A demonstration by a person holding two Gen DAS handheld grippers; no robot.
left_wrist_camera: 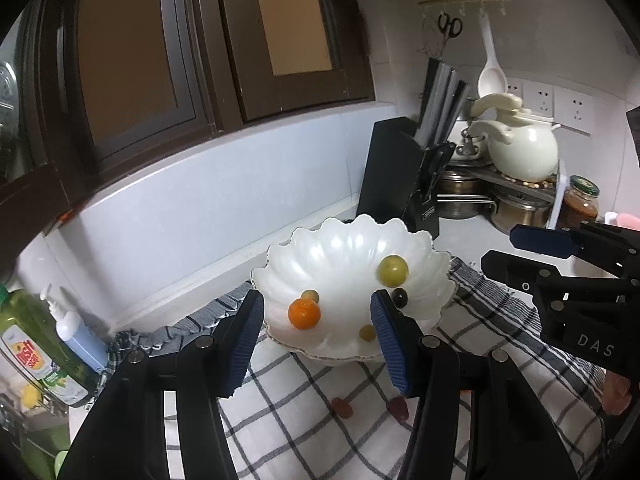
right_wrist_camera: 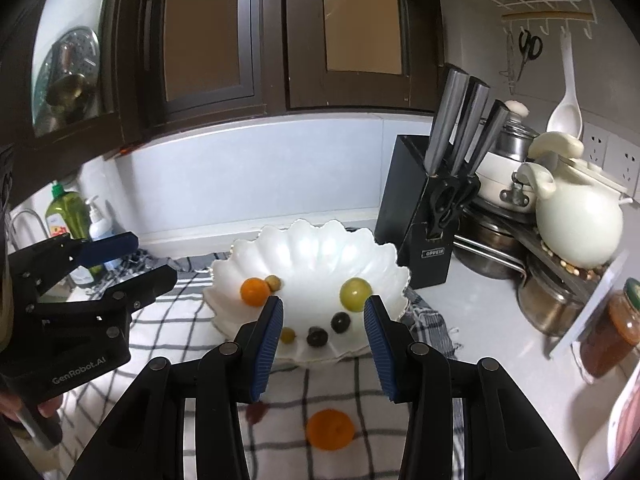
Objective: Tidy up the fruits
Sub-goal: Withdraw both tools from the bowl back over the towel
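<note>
Hovering: both grippers hang over the checked cloth [right_wrist_camera: 168, 332], facing the bowl [right_wrist_camera: 320, 248]; neither touches any fruit.
Left gripper [left_wrist_camera: 318, 334]: fingers spread wide, nothing between them; the blue pads frame the near half of the bowl in the left wrist view. In the right wrist view it shows at the left edge, jaws apart.
Right gripper [right_wrist_camera: 323, 340]: fingers spread wide, nothing held; the pads frame the bowl's near rim. In the left wrist view it sits at the right edge, above the cloth.
Bowl: white, scalloped, standing on the cloth near the back wall, just beside the knife block [right_wrist_camera: 420, 216].
Fruit in bowl: a small orange [right_wrist_camera: 255, 291] at the left with a small olive-green fruit [right_wrist_camera: 273, 282] touching it; a green grape [right_wrist_camera: 355, 294] at the right; two dark grapes [right_wrist_camera: 340, 322] [right_wrist_camera: 317, 337] near the front rim; a small yellow-green fruit [right_wrist_camera: 287, 335] beside the left pad.
Fruit on cloth: a second orange [right_wrist_camera: 330, 429] lies in front of the bowl, below the right gripper; two reddish fruits [left_wrist_camera: 342, 407] [left_wrist_camera: 399, 407] lie on the cloth below the left gripper, apart from each other.
Surroundings: a white kettle [right_wrist_camera: 576, 224] and steel pots at the right, a jar [right_wrist_camera: 612, 336] at the far right, soap bottles [right_wrist_camera: 66, 212] at the left.
</note>
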